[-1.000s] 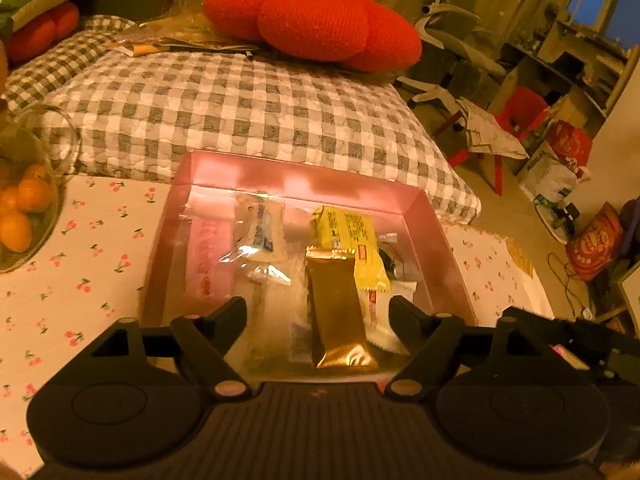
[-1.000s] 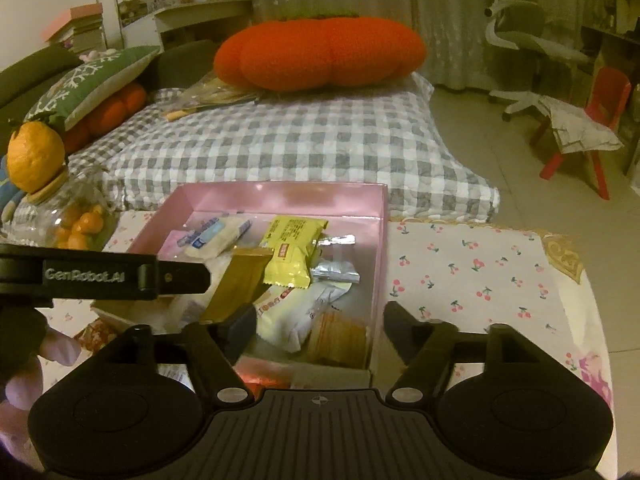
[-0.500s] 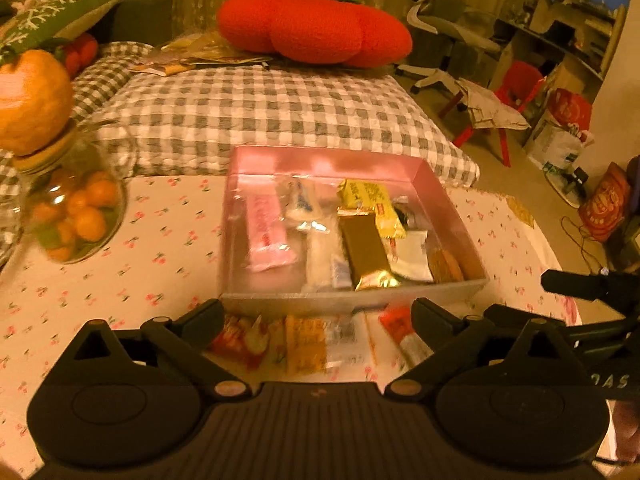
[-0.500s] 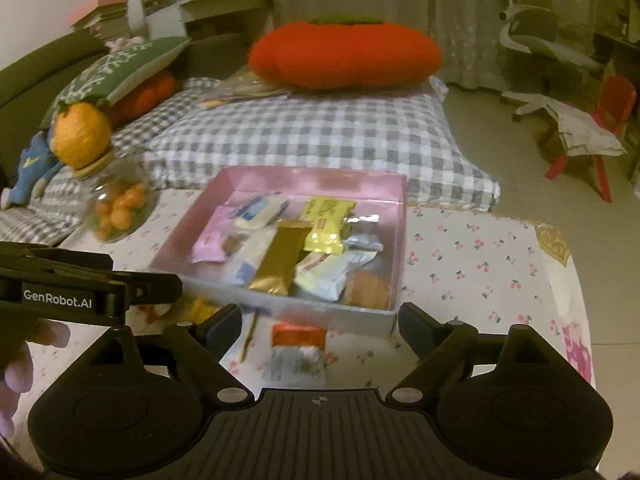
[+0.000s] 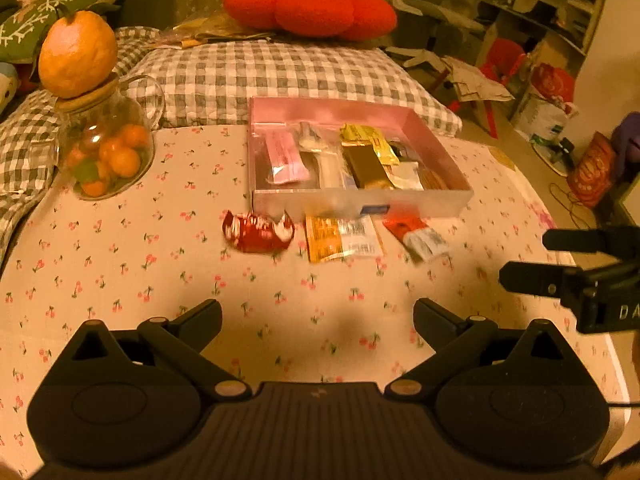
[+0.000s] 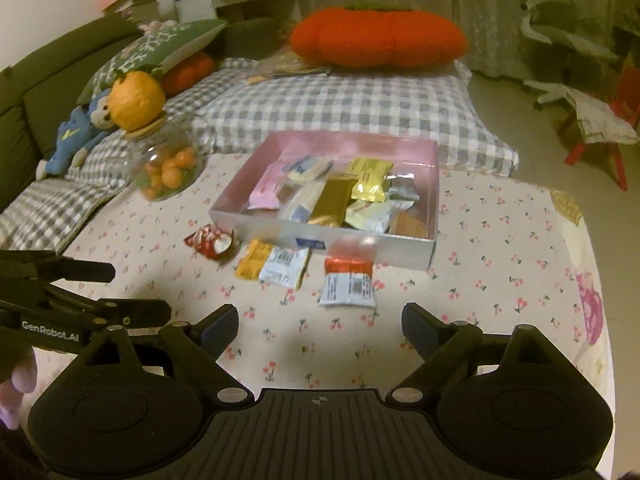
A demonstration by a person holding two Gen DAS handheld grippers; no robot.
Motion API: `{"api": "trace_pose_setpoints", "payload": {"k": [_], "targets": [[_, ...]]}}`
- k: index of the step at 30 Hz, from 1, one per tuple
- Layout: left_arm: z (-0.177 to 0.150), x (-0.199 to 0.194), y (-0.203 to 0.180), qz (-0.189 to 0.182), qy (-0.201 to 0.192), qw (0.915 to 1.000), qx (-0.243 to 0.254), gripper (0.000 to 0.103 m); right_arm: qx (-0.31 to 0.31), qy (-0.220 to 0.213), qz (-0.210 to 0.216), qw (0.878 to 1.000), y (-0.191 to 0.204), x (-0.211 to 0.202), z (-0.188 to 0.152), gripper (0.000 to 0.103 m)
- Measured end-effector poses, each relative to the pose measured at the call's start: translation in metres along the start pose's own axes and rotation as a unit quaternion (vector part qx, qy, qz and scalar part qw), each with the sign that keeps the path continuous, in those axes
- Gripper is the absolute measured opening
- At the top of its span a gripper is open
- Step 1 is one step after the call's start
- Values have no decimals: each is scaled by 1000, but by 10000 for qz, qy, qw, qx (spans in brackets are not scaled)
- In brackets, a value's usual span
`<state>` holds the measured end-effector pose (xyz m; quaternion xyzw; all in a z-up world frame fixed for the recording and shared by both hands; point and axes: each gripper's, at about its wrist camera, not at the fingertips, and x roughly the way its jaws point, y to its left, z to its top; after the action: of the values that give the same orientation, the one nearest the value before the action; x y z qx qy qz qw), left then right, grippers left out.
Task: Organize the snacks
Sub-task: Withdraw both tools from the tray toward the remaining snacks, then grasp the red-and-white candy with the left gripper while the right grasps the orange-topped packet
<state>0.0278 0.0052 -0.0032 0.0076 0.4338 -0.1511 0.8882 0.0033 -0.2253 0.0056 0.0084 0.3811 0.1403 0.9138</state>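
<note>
A pink box (image 5: 424, 140) (image 6: 434, 184) holds several snack packets on the cherry-print tablecloth. In front of it lie three loose packets: a red one (image 5: 258, 232) (image 6: 210, 241), an orange-and-white one (image 5: 342, 237) (image 6: 276, 264) and a red-and-white one (image 5: 418, 234) (image 6: 349, 282). My left gripper (image 5: 318, 316) is open and empty, low over the cloth, well short of the packets. My right gripper (image 6: 320, 322) is open and empty, just short of the red-and-white packet. Each gripper also shows at the edge of the other's view.
A glass jar of small oranges (image 5: 106, 152) (image 6: 168, 164) with a big orange on its lid stands left of the box. Behind the table are a checked cushion (image 5: 280, 72), a red cushion (image 6: 378, 36) and a sofa. A chair and floor clutter are at right.
Both grippers have pulled back and up from over the box. The three loose packets in front of the box have come into view. Both stay open.
</note>
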Motion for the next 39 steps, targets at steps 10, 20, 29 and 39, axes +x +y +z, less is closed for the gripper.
{"api": "trace_pose_setpoints", "payload": {"k": [10,20,29,39], "targets": [[-43,-4,-3,-365,366,9980,363,102,-345,237,147,9990,12,-3,-32,91],[-73,7,-11,-988,1217,9859,580,93,-494,598,59,9970,15,6,-47,91],[-86,13,-25,-1325,1716,9721,899,71,-424,620,-64,9972,11,9,-47,91],[-78,13,-22,-1187,1643,9762,775,34,-284,622,-231,9974,4,18,-46,91]]}}
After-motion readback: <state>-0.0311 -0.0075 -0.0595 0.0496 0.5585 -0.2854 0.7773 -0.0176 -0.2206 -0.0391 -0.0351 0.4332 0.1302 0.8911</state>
